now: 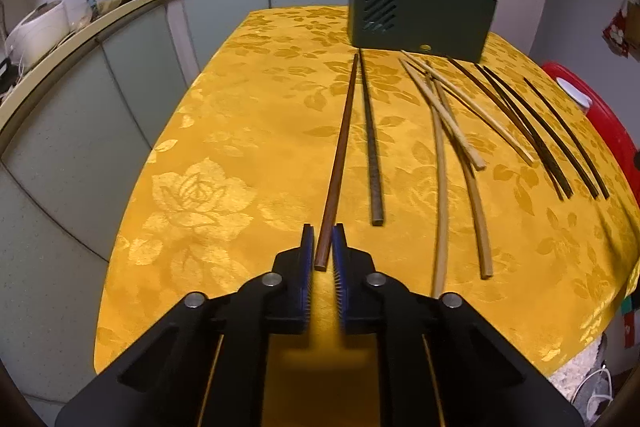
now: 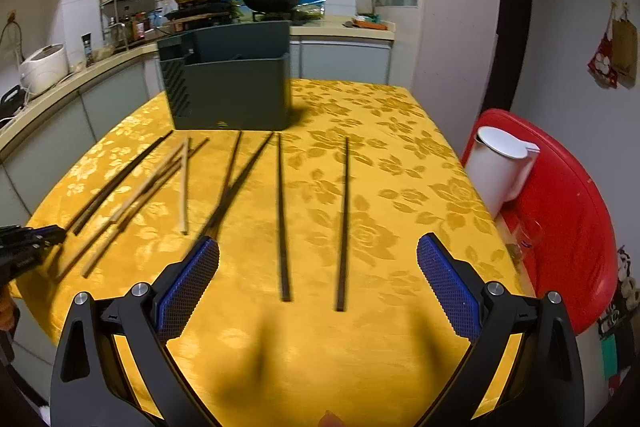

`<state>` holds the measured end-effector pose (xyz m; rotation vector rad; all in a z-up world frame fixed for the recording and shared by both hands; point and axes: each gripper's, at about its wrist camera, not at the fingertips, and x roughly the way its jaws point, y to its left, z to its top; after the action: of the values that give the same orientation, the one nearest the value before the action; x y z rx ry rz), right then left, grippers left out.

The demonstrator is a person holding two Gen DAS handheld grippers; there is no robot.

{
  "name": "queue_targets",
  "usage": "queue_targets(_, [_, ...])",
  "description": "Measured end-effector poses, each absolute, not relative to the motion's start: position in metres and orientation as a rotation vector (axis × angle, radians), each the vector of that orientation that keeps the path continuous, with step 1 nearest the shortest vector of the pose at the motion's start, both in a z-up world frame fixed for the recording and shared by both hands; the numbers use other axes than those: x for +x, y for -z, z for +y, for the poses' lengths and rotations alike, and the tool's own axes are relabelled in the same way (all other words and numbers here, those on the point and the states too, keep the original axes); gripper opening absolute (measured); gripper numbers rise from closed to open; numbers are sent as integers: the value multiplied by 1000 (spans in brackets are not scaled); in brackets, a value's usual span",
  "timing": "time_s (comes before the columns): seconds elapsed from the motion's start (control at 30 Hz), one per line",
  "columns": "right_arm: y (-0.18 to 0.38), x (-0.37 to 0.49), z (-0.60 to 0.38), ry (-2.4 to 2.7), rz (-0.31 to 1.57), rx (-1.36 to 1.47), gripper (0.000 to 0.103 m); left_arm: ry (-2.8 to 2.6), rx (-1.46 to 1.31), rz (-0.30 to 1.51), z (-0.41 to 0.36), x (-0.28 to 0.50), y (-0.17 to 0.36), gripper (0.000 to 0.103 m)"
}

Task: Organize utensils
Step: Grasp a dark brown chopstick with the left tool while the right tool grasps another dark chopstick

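Observation:
Chopsticks lie in a row on the yellow floral tablecloth (image 1: 224, 131). My left gripper (image 1: 323, 239) is shut on the near end of a reddish-brown chopstick (image 1: 340, 155), which points toward the dark green utensil holder (image 1: 416, 15). Beside it lie a dark textured chopstick (image 1: 371, 147), several pale bamboo chopsticks (image 1: 448, 131) and several black ones (image 1: 532, 131). My right gripper (image 2: 318, 259) is wide open and empty above the table's near edge, with two black chopsticks (image 2: 282, 215) between its fingers' line of sight. The holder (image 2: 232, 83) stands at the back.
A red plastic stool (image 2: 560, 211) with a white jug (image 2: 500, 163) stands right of the table. A kitchen counter (image 1: 80, 39) with a rice cooker (image 2: 44, 67) and woks runs along the left and back. The left gripper shows at the right wrist view's left edge (image 2: 28, 243).

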<state>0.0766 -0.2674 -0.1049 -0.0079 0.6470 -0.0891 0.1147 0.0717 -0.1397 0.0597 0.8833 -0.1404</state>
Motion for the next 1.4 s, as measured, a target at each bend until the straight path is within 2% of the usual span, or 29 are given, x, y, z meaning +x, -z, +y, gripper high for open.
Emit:
queue_targets(0.23, [122,77,-288,108,661,-41,96,138,54,866,71,114,140,7])
queue_targets(0.37, [143,88,-291,82,713,-49,73,151,81,854,64,112,141,7])
queue_targets(0.5, [159,95,-288,69,750,-59,58,158,67,850,65,113,141,7])
queue_targets(0.57, [165,97,-287,61,765,-60,45,158,67,845,65,112,142,7])
queue_targets(0.67, [167,95,-285,46,755,-47,35,154,78,836,64,111,142,7])
queue_targets(0.93, [168,92,-283,13,745,-6,19,153,89,830,63,110,143,7])
queue_targets(0.97, [168,93,-283,7,746,-6,14,153,93,829,63,110,143,7])
queue_targets(1.07, [166,95,-282,6,759,-8,10,154,97,831,64,110,141,6])
queue_targets(1.4, [110,73,-287,6,624,-13,8,161,75,720,67,100,100,6])
